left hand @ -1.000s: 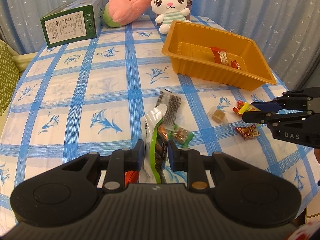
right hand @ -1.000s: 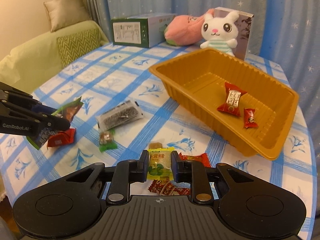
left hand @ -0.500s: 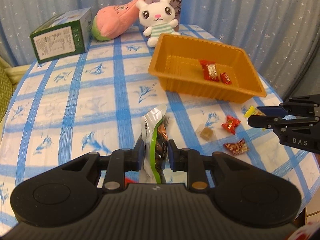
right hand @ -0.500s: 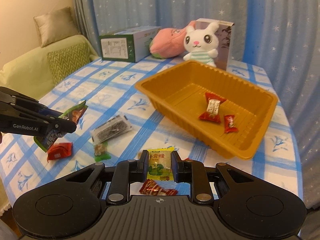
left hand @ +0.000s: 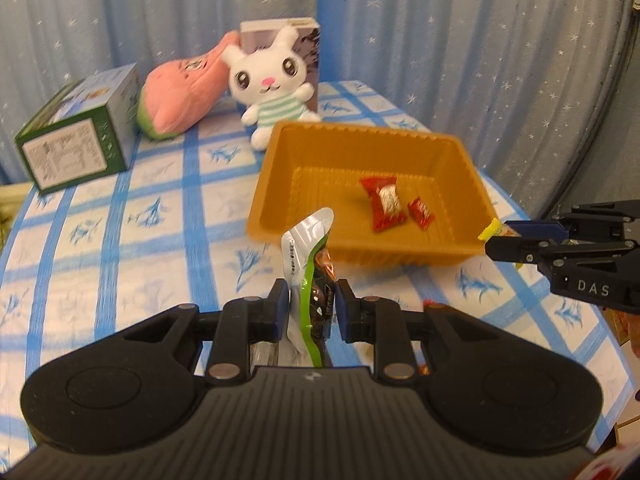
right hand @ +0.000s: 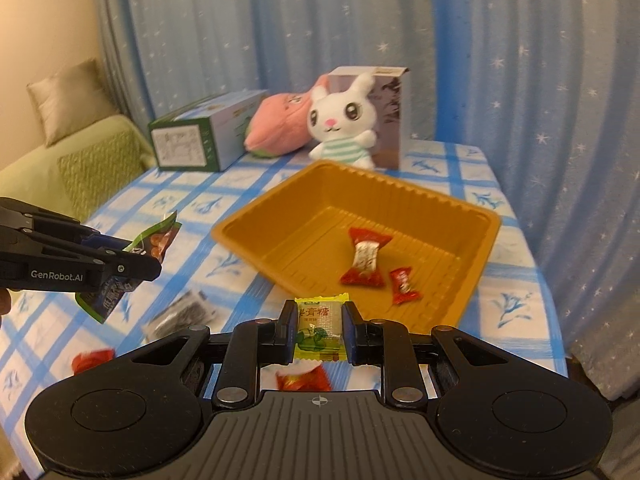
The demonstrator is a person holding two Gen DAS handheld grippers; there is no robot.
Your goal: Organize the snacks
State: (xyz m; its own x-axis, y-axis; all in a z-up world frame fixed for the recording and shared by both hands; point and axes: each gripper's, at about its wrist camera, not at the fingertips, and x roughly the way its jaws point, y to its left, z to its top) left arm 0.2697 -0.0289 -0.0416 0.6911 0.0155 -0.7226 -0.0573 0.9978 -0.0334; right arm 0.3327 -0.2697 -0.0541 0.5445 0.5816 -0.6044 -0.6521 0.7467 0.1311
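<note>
Inside, orange tray holds large red candy, small red candy.

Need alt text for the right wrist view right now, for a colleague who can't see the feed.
The right gripper is shut on a yellow-green candy, held near the orange tray, which contains two red wrapped candies. At left, the left gripper grips a green snack packet above the blue checked tablecloth.

Orange tray, blue-checked floral tablecloth, star-dotted blue curtain.
</note>
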